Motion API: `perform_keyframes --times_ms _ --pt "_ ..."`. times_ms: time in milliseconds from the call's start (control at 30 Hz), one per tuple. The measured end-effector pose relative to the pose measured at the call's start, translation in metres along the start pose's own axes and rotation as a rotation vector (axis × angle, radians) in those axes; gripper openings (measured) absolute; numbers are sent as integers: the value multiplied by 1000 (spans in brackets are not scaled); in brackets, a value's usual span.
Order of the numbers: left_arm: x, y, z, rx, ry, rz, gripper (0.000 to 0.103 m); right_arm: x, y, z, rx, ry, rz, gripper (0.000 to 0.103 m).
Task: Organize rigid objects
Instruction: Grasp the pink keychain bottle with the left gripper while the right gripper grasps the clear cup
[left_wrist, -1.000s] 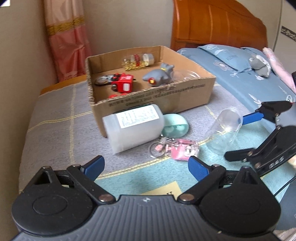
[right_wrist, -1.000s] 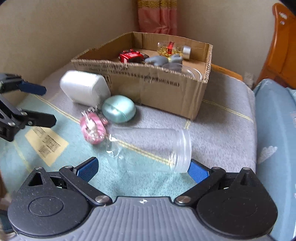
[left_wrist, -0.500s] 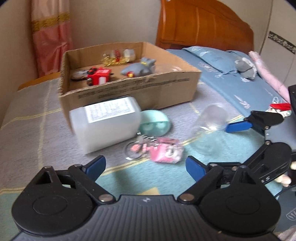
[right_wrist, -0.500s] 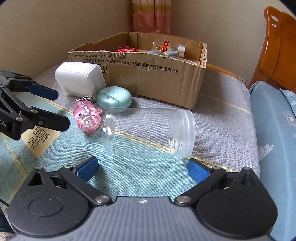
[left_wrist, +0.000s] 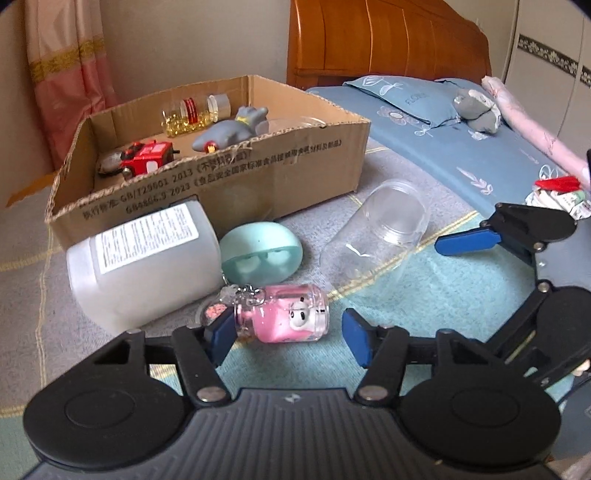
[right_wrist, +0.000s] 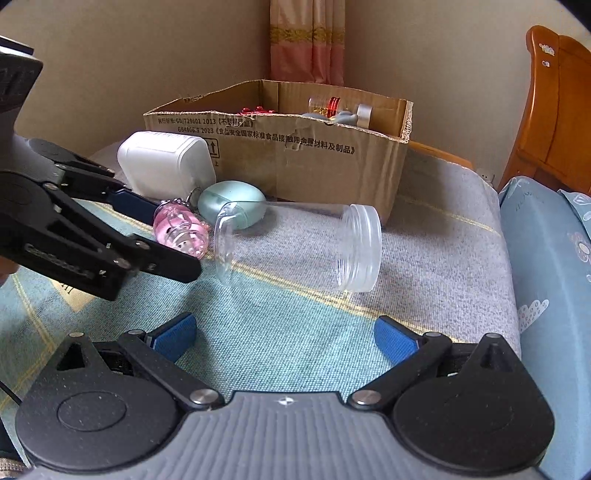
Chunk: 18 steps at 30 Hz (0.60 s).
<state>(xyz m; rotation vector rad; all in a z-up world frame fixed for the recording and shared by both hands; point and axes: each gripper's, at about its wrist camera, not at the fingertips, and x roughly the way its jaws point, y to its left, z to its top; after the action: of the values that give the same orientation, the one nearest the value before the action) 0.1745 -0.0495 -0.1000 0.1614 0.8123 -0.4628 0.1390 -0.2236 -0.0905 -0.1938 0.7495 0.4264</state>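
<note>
The left gripper (left_wrist: 286, 338), jaws just narrowed around but not visibly clamping the pink keychain bottle (left_wrist: 282, 317) lying in front of the cardboard box (left_wrist: 221, 192), should centre its pads on the body before lifting.

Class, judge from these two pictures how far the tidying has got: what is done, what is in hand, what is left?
Done: a red toy car, grey shark toy and bead jar lie in the cardboard box. In hand: the left claw has just been closing around the pink keychain, not yet gripping it; the right claw is open before the clear jar. Left: white bottle, green case.
</note>
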Motion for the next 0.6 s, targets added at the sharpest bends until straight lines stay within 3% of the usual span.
perform_keyframes --times_ms 33,600 --pt "0 -1 1 5 -1 9 50 0 0 0 0 -1 0 103" --pt "-47 26 -43 -39 44 54 50 -2 1 -2 7 -11 -10 103"
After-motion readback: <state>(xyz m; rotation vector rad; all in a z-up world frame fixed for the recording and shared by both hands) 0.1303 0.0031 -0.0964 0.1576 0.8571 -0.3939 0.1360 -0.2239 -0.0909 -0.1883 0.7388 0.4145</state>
